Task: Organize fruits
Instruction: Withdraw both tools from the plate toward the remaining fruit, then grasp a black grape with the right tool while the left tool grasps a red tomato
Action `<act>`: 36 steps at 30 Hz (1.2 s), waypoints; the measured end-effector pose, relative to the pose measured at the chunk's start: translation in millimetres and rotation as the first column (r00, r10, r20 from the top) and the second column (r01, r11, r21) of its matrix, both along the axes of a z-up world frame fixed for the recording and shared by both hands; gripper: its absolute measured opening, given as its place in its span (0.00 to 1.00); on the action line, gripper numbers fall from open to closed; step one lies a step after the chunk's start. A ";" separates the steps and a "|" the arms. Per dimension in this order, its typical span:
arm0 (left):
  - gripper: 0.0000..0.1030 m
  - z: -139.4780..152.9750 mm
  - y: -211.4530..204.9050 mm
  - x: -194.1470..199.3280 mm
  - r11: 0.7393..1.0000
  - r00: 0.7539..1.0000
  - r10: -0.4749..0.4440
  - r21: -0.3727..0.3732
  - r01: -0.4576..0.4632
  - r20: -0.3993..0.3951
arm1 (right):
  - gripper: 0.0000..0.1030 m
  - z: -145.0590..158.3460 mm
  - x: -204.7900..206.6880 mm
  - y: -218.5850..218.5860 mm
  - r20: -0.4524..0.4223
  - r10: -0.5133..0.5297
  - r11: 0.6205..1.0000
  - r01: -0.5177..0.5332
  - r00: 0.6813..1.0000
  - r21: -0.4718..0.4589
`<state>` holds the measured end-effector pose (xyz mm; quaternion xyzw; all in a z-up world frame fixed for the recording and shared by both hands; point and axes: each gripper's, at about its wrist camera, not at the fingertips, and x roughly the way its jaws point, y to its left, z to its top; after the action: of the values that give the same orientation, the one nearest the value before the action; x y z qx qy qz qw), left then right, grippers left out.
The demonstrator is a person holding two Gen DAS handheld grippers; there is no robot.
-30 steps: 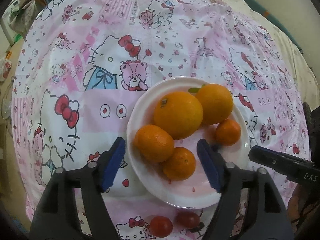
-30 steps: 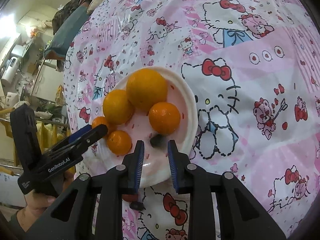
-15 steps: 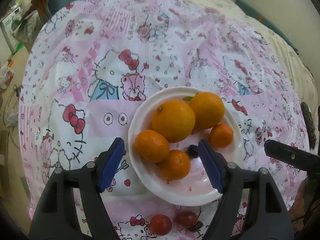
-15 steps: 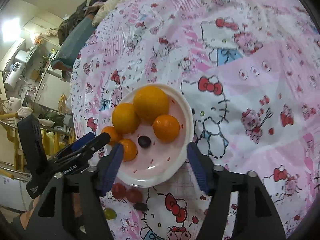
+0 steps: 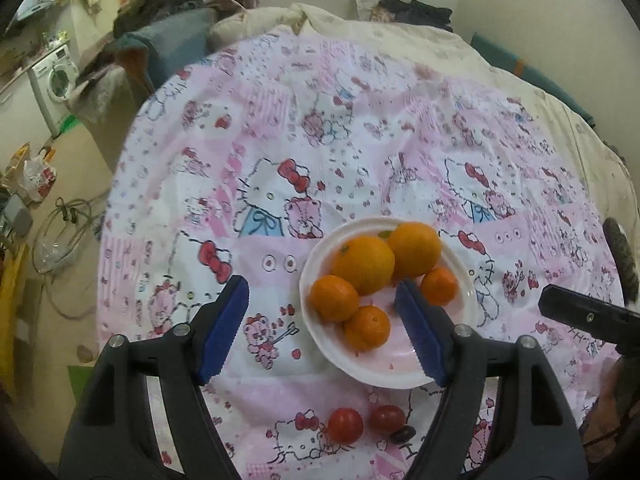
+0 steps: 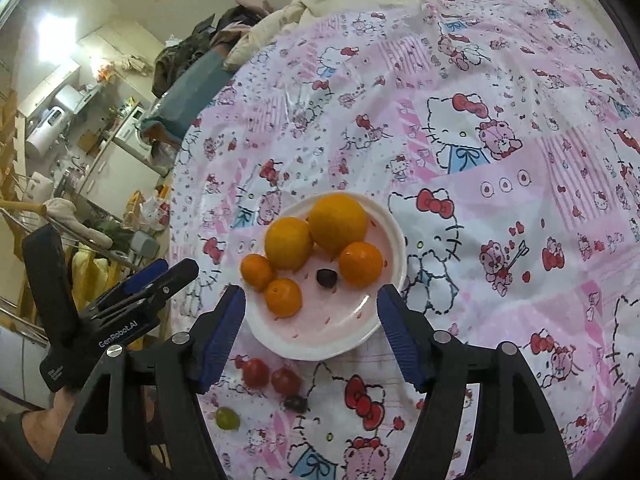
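A white plate (image 5: 400,380) on the pink cartoon tablecloth holds two big oranges (image 5: 362,264) and three small tangerines (image 5: 334,298). In the right wrist view a dark grape (image 6: 326,277) also lies on the plate (image 6: 320,354); the left wrist view hides it behind a finger. Two red tomatoes (image 5: 345,425) and another dark grape (image 5: 402,434) lie on the cloth in front of the plate, with a green grape (image 6: 228,418) nearby. My left gripper (image 5: 320,286) hangs open above the plate's near left side. My right gripper (image 6: 311,292) is open and empty above the plate's near rim.
The round table's edge (image 5: 116,240) drops off to the left onto a floor with cables (image 5: 60,232) and a washing machine (image 5: 56,80). Bedding (image 5: 400,28) lies beyond the table. Each gripper shows at the other view's side: right gripper (image 5: 580,312), left gripper (image 6: 160,276).
The right gripper opened and left the dark grape on the plate. Both grippers then rose and drew back, so the plate looks smaller and more of the room shows.
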<state>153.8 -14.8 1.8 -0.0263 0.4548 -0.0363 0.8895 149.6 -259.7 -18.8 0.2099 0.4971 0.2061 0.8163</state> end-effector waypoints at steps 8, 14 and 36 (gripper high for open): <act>0.71 7.7 14.6 -28.6 1.000 0.999 0.021 -0.020 -0.022 -0.034 | 0.70 -0.8 -20.6 0.9 -0.013 0.006 1.000 -0.005 1.000 0.017; 0.71 2.5 15.8 -49.8 1.000 0.997 0.023 0.004 -0.023 -0.069 | 0.70 1.1 -32.9 4.9 -0.008 0.013 1.000 -0.012 1.000 0.014; 0.83 -18.0 41.5 -46.8 0.988 0.978 0.130 -0.065 -0.142 -0.161 | 0.70 -80.0 -28.2 49.7 -0.303 0.114 0.993 -0.097 0.946 0.072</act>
<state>107.0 26.7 -16.2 -0.0938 0.5184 0.0098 0.8499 121.4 -210.1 -98.7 0.2350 0.6224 0.2283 0.7109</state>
